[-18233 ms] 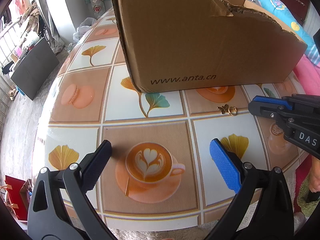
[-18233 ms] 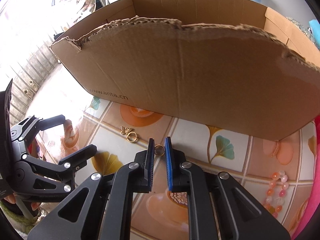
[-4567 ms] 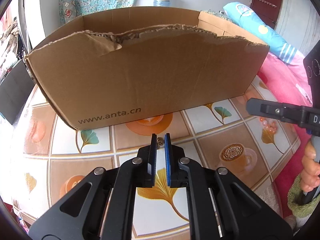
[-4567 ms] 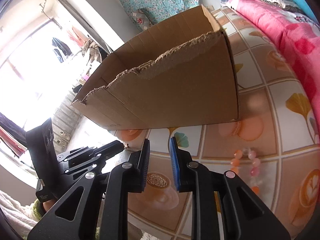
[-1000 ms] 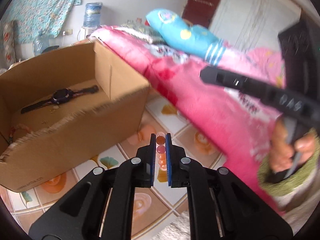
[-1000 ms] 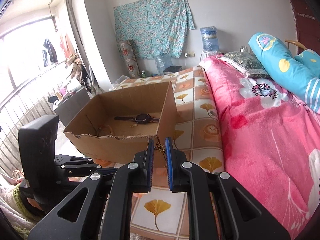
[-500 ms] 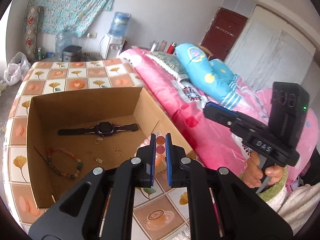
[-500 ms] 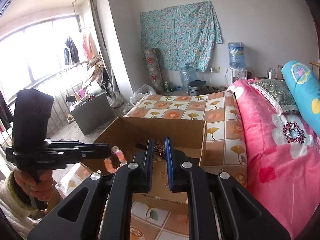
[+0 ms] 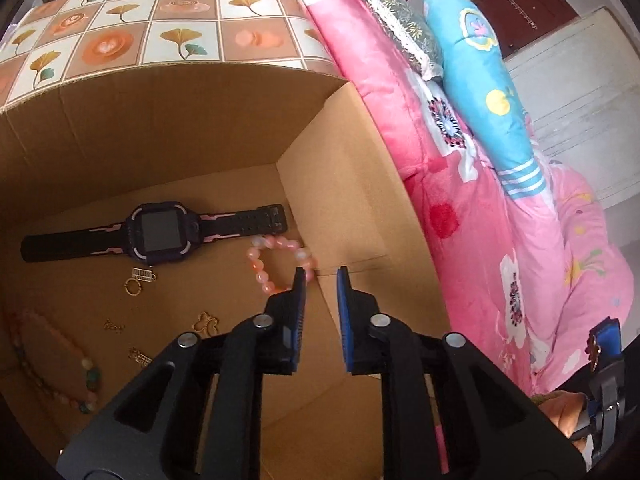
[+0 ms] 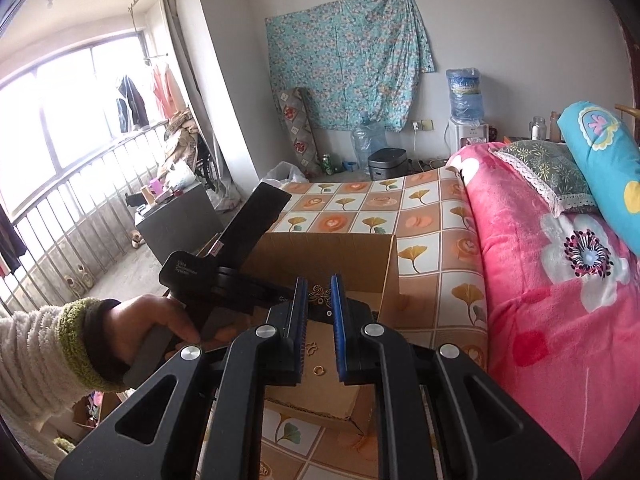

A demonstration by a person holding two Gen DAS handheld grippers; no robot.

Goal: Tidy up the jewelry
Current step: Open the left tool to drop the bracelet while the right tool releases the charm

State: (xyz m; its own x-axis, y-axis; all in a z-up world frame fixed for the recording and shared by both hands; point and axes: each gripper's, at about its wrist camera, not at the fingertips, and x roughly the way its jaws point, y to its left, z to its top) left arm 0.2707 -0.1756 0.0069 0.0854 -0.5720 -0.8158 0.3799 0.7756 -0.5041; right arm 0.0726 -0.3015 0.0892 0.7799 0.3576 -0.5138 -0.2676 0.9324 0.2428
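In the left wrist view I look down into an open cardboard box (image 9: 200, 120). My left gripper (image 9: 320, 276) hangs low in its right corner with its jaws opening and nothing between the pads. The pink bead bracelet (image 9: 272, 260) lies free on the box floor, just left of the left fingertip and touching the strap end of a black watch (image 9: 160, 232). Small gold rings and charms (image 9: 138, 280) lie scattered nearby. My right gripper (image 10: 319, 292) hovers over the box's near side, shut on a gold butterfly charm (image 10: 320, 294).
A second bead bracelet (image 9: 56, 364) lies blurred at the box's left. The box stands on a table with a tile-patterned cloth (image 10: 420, 216). Pink bedding (image 10: 540, 280) and a blue pillow (image 9: 480, 92) border the table's right side. A hand in a fleecy sleeve (image 10: 152, 328) holds the left gripper's handle.
My left gripper dropped from above the box into its right corner, its jaws parted and the pink bracelet left the pads. The right gripper still grips the gold charm and barely shifted.
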